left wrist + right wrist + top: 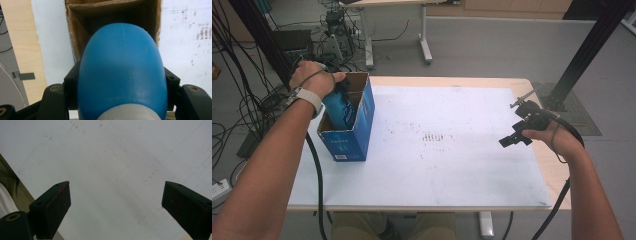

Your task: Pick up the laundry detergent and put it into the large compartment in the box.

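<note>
At table's left edge, left gripper (120, 85) clamped on blue bottle (341, 106), lowered into open cardboard box (357, 132), forearm angled in, right gripper (515, 137) hovering released over white mat (452, 150)

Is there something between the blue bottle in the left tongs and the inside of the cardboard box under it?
Nothing visible. The left tongs hold the blue bottle at the open top of the cardboard box, and the part of the compartment below that shows looks free.
</note>
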A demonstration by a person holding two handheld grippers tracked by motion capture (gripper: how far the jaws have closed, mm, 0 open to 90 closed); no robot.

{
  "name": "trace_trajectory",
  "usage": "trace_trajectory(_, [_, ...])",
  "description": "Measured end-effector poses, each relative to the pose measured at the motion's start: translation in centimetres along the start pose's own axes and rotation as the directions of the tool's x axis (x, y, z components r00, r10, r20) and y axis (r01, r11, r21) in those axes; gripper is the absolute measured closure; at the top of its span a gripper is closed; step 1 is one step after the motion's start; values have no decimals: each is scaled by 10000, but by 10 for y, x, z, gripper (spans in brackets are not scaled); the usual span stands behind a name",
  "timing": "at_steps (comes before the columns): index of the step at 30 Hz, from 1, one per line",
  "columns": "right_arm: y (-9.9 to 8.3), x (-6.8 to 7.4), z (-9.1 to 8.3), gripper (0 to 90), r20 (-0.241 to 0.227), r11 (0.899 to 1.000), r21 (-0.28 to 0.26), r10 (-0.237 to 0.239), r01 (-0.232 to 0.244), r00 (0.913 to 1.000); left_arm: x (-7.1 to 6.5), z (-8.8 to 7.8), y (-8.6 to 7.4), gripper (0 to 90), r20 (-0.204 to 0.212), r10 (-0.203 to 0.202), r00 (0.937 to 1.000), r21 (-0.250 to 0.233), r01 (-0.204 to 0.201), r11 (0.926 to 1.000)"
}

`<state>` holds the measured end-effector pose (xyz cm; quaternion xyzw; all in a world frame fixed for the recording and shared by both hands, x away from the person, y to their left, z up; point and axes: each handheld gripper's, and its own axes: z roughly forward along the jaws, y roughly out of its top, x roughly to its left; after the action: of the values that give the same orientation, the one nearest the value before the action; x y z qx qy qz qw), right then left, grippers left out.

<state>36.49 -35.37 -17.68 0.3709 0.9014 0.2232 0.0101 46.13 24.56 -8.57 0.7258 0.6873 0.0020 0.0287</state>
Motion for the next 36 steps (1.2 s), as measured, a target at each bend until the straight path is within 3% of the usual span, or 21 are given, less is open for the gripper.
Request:
trace_trajectory(22, [-2,-3,5,84,-78,9999,73,138,-138,9999,-4,32,4,382,-2,216,9998,182,-216,9996])
trace_trajectory(36, [-4,-4,7,84,-63,9997,119,235,-234,9997,-5,49,0,382,-168,259,9995,-27,-260,9997])
